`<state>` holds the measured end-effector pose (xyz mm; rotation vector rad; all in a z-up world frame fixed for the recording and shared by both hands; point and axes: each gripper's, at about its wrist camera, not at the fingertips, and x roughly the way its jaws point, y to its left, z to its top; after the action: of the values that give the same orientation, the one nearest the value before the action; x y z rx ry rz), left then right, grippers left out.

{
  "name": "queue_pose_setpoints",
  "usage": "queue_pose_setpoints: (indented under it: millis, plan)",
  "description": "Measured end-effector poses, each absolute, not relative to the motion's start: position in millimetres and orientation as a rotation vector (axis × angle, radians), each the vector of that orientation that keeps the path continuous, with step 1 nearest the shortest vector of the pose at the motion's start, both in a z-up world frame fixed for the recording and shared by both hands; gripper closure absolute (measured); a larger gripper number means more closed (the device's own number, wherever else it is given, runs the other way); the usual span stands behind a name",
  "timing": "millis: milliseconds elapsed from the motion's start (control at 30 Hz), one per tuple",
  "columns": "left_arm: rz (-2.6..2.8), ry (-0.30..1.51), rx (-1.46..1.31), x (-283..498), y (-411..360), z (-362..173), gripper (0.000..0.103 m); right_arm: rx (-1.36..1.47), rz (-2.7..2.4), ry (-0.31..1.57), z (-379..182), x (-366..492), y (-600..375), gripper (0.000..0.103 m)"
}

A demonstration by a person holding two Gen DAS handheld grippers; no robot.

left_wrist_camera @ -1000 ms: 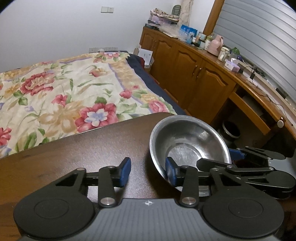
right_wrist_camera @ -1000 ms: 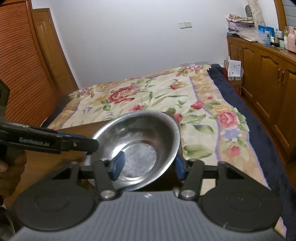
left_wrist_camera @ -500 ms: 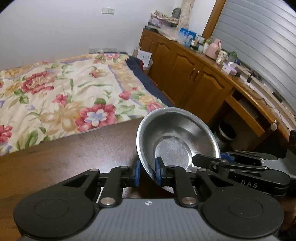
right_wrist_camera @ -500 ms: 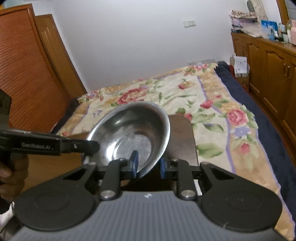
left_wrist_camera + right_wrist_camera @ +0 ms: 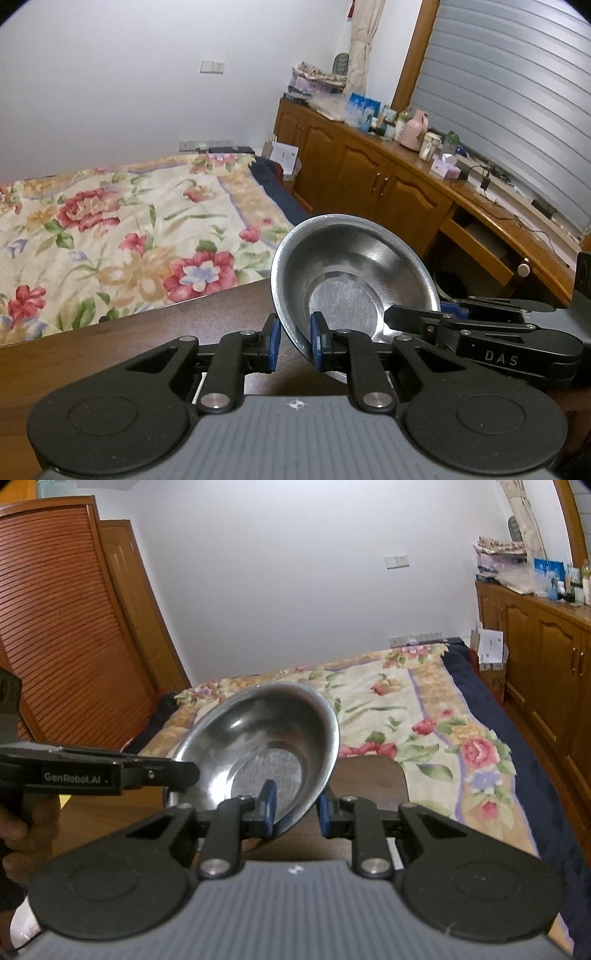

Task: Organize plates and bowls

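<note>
Left wrist view: the left claw (image 5: 293,341), wide apart a second ago, now pinches the steel bowl (image 5: 354,273) by its near rim; the right claw (image 5: 297,808) grips the opposite rim. Both have raised it, tilted, above the worktop (image 5: 147,332), ready to carry.

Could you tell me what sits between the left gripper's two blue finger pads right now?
In the left wrist view, the steel bowl's rim wall sits between the left gripper's pads, tilted, above the brown table.
</note>
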<state>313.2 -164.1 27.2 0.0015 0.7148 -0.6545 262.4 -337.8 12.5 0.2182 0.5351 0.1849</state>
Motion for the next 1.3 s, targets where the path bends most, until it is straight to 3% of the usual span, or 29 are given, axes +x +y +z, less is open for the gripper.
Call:
queue_pose_setpoints:
  millis: [567, 1300]
  plan:
    - [-0.660, 0.605, 0.009, 256, -137, 67, 0.083, 0.180, 0.206, 0.462, 42, 228, -320, 0.078]
    - [-0.639, 0.575, 0.021, 195, -99, 69, 0.082, 0.159, 0.244, 0.458, 38, 184, -288, 0.078]
